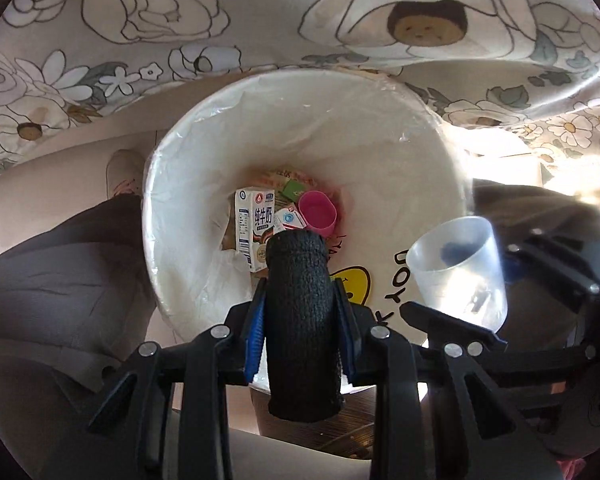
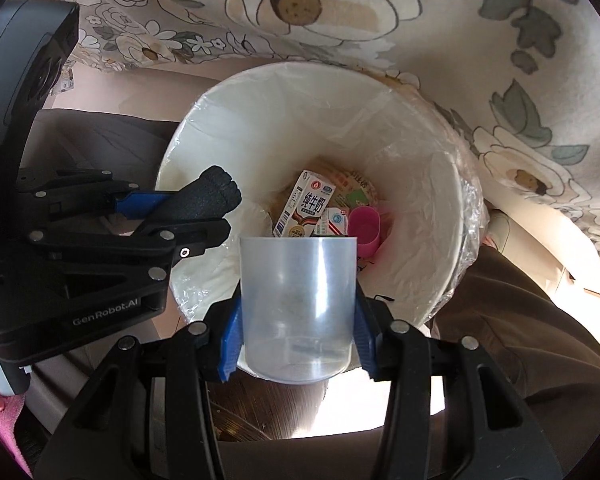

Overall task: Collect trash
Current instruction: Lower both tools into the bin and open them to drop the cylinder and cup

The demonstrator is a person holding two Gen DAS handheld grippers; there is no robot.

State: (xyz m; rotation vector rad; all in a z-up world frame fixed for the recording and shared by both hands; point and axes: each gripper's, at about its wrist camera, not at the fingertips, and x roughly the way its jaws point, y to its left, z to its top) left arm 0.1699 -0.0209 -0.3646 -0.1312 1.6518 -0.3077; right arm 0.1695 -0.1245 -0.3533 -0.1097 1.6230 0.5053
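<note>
1. Hanging over the mouth of the white bin (image 1: 172, 216), the left tongs (image 1: 300, 320) are clamped on a black foam roll (image 1: 300, 320), their blue pads (image 1: 256, 332) pressing its two sides; the roll points down into the bin.
2. Just beside them, the right tongs (image 2: 298, 320) are clamped on a clear plastic cup (image 2: 298, 304), a blue pad (image 2: 230, 340) on either side of its wall, the cup's open end towards the bin.
3. From the left wrist the same cup (image 1: 460, 272) shows at the right, over the bin's near rim; from the right wrist the left tongs and their roll (image 2: 210, 196) show at the left, over the rim.
4. Down in the bin, which is lined with a clear plastic bag (image 2: 470, 200), lie a white milk carton (image 1: 255, 232), a pink cup (image 1: 318, 214) on its side, a small white-and-red carton (image 1: 288, 220) between them, and printed packaging (image 2: 352, 188) beneath.
5. The milk carton reads "纯牛奶"; the left tongs' housing (image 2: 32, 264) reads "GenRobot.AI"; the bin's outer wall carries a yellow sticker (image 1: 354, 284) and dark letters, partly hidden and not clear enough to read whole.
6. The smaller print on the cartons is too small to read.
7. Flowered cloth (image 1: 140, 60) hangs behind the bin; a person's dark trouser leg (image 1: 60, 272) stands at its side.
</note>
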